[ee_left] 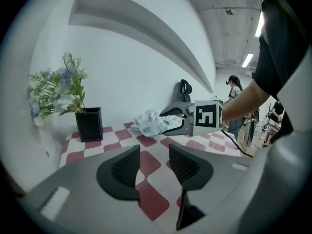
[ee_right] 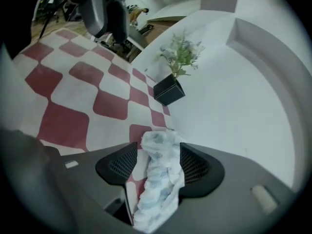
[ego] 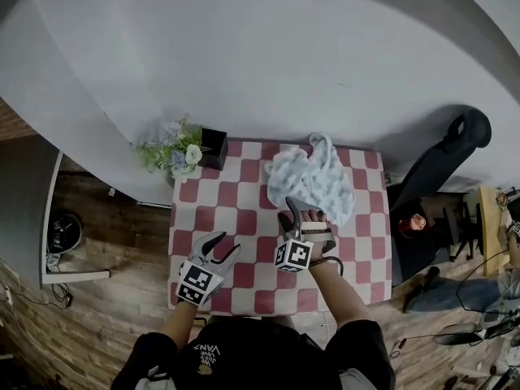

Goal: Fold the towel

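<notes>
Checkered table (ego: 244,211) | vase (ego: 213,148) near towel (ego: 313,181) | left claw (ee_left: 154,165) apart, empty | right claw (ee_right: 157,161) wide around towel

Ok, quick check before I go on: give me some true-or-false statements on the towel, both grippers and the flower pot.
1. The towel is folded flat. False: it lies crumpled on the checkered table.
2. Part of the towel lies between the right gripper's jaws. True.
3. The left gripper grips a towel corner. False: its jaws stand apart with nothing between them.
4. The black flower pot stands apart from the towel. True.
</notes>
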The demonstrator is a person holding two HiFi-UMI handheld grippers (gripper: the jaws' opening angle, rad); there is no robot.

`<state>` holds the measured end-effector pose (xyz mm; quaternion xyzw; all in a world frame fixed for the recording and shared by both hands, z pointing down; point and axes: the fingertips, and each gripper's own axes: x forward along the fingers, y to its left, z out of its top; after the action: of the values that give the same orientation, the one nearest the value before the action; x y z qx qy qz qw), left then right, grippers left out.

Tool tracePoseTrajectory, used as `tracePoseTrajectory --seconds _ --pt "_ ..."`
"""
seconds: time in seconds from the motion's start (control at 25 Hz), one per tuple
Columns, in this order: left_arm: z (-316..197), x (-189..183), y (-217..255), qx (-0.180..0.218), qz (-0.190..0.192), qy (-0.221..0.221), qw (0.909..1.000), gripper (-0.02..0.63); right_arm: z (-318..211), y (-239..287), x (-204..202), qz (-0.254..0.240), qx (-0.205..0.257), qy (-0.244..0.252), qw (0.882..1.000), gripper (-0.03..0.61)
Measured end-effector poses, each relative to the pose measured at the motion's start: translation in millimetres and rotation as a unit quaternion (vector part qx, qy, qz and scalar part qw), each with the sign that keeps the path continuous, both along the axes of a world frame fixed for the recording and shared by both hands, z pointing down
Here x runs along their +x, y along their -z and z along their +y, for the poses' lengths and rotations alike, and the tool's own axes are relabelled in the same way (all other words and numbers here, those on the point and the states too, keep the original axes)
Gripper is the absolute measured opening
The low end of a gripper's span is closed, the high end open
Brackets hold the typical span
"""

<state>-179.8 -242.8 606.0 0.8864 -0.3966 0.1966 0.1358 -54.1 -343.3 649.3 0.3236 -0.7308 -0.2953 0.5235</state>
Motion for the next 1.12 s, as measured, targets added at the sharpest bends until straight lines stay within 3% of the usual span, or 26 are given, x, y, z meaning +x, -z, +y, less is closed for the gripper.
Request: tracePoseTrajectory --seconds 0.24,0.4,0.48,0.52,0.68,0.8,1.0,1.12 --pt "-12.5 -11.1 -9.5 -0.006 0.006 -0.037 0.9993 0.160 -12.5 -27.7 -10.2 0.128 0.004 0.039 0.991 0.264" --pt "-16.1 -13.6 -8.1 -0.002 0.011 -0.052 0.9986 0.160 -25.2 -31.0 -8.6 0.139 0.006 0.020 0.990 0.219" --pt "-13.8 -15.4 -9.2 -0.002 0.009 -0.056 0.9984 0.160 -28.1 -28.3 -9.5 0.109 0.010 -0.002 0.994 0.118" --pt "-12.2 -16.0 -10.0 -0.002 0.007 -0.057 0.9983 0.160 -27.8 -25.0 -10.2 0.088 0.012 -0.014 0.996 0.032" --pt "-8.3 -13.0 -11.7 0.004 -0.008 -0.055 0.9984 0.160 -20.3 1.6 -9.2 -0.005 0.019 -0.050 0.999 0.023" --pt "-7.3 -6.6 -11.0 0.020 -0.032 -0.048 0.9981 0.160 -3.1 25.6 -4.7 -0.083 0.015 -0.068 0.994 0.021" --pt "-6.7 21.2 -9.9 0.048 -0.069 -0.043 0.9955 0.187 38.6 65.9 14.2 -0.199 -0.003 -0.082 0.977 0.021" --pt "1.5 38.6 -12.1 0.056 -0.092 -0.047 0.9931 0.195 71.9 84.2 26.7 -0.265 -0.027 -0.087 0.960 0.021"
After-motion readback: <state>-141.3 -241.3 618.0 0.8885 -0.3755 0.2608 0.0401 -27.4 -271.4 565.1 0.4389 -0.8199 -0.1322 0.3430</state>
